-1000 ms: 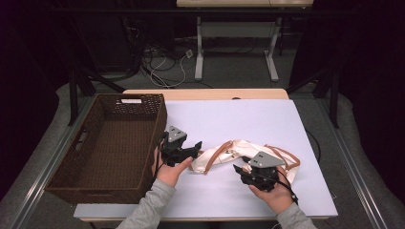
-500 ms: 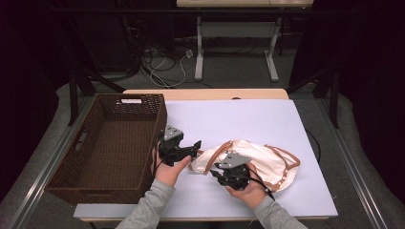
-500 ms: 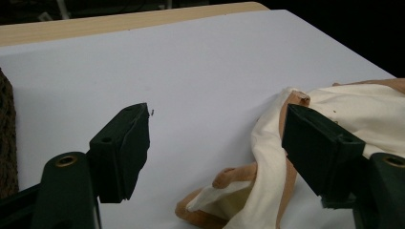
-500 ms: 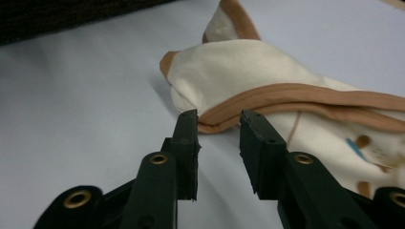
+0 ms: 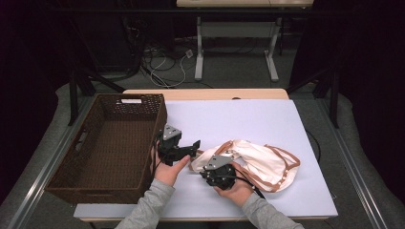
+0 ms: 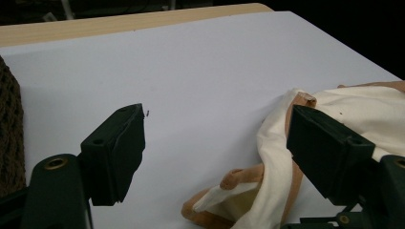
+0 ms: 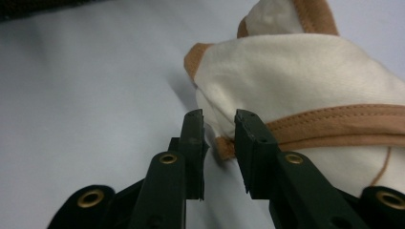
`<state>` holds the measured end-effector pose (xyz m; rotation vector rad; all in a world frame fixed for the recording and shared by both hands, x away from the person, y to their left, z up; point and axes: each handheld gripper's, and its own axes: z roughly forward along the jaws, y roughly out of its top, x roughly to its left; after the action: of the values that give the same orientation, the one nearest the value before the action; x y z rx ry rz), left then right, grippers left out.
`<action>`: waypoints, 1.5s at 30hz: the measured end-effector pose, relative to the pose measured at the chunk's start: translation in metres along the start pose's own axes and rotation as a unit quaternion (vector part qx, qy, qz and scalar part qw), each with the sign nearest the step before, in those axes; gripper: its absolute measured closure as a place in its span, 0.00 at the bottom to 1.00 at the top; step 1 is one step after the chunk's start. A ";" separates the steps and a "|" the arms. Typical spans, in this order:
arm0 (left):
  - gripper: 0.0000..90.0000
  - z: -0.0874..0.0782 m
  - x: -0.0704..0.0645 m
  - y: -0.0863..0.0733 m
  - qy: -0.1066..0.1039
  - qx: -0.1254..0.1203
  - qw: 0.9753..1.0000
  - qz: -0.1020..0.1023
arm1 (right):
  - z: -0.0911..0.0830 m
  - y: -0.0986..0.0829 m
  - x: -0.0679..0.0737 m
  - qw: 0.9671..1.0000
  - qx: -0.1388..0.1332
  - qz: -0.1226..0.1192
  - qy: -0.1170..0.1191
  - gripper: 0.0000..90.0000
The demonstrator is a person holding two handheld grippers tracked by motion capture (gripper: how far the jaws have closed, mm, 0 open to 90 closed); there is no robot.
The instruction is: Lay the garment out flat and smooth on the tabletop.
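A cream garment (image 5: 260, 160) with brown trim lies crumpled on the white table (image 5: 239, 119), right of centre. My right gripper (image 5: 204, 174) is at the garment's near left edge. In the right gripper view its jaws (image 7: 218, 117) are nearly together, with the brown-trimmed hem (image 7: 222, 143) pinched between them. My left gripper (image 5: 192, 148) hovers just left of the garment, beside the basket. Its jaws (image 6: 217, 119) stand wide apart with bare table between them, and the garment's end (image 6: 267, 157) lies by the right-hand jaw.
A large brown wicker basket (image 5: 95, 193) stands at the table's left side, and its wall (image 6: 9, 124) is close to my left gripper. Bare table stretches behind the garment. Desk legs and cables are on the floor beyond the far edge.
My right gripper has travelled left from the garment's near right part to its left edge, and the jaws have come together on the hem. The left gripper has barely moved.
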<state>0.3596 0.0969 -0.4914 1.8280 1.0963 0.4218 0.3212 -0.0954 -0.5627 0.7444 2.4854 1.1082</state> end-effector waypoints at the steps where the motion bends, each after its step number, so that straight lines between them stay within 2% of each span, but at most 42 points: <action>1: 0.23 0.000 0.000 0.000 0.000 0.001 1.000 0.000 | 0.001 0.000 -0.001 1.000 0.000 0.001 0.001 0.81; 5: 0.23 0.000 0.001 0.000 -0.002 0.001 1.000 -0.003 | 0.005 0.000 -0.006 1.000 0.003 0.015 0.001 0.83; 7: 0.23 0.000 0.001 0.000 -0.002 0.002 1.000 -0.003 | 0.005 0.000 -0.007 1.000 0.005 0.014 0.005 0.85; 12: 0.23 0.000 0.000 0.000 -0.002 0.002 1.000 -0.001 | 0.005 -0.001 -0.006 1.000 0.001 0.001 -0.005 0.90; 13: 0.23 0.000 0.000 0.000 -0.002 0.002 1.000 -0.001 | 0.004 -0.001 -0.005 1.000 0.004 0.005 -0.007 0.92; 14: 0.23 0.000 0.000 0.000 -0.001 0.001 1.000 -0.002 | 0.004 0.000 -0.005 1.000 0.003 0.007 -0.010 0.97; 15: 0.23 0.000 0.000 0.000 -0.001 0.001 1.000 -0.001 | 0.002 0.001 -0.006 1.000 0.006 0.011 -0.003 0.97; 20: 0.23 -0.002 0.002 0.001 0.003 -0.008 1.000 -0.006 | -0.007 0.008 -0.008 1.000 0.001 0.024 0.004 0.98; 22: 0.23 -0.002 0.002 0.001 0.004 -0.010 1.000 -0.009 | -0.013 0.014 -0.012 1.000 -0.005 0.020 -0.003 0.98; 25: 0.23 -0.004 0.002 0.001 0.002 -0.009 1.000 -0.008 | -0.021 0.025 -0.024 1.000 -0.012 0.026 -0.010 0.98; 31: 0.23 -0.003 0.002 0.001 0.004 -0.011 1.000 -0.007 | -0.035 0.046 -0.054 0.998 -0.030 0.057 -0.023 0.98; 33: 0.23 -0.003 0.002 0.001 0.004 -0.011 1.000 -0.007 | -0.038 0.052 -0.066 0.997 -0.029 0.068 -0.029 0.98; 37: 0.23 -0.002 0.001 0.001 0.002 -0.009 1.000 -0.005 | -0.042 0.061 -0.091 0.994 -0.038 0.097 -0.046 0.98; 39: 0.23 -0.002 0.001 0.001 0.002 -0.009 1.000 -0.003 | -0.044 0.064 -0.104 0.993 -0.039 0.101 -0.058 0.98; 45: 0.23 -0.001 0.002 0.000 0.002 -0.011 1.000 -0.003 | -0.055 0.069 -0.137 0.986 -0.048 0.132 -0.086 0.99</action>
<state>0.3603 0.0988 -0.4910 1.8051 1.0949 0.4320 0.4291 -0.1685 -0.4642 1.1141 2.2195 1.1852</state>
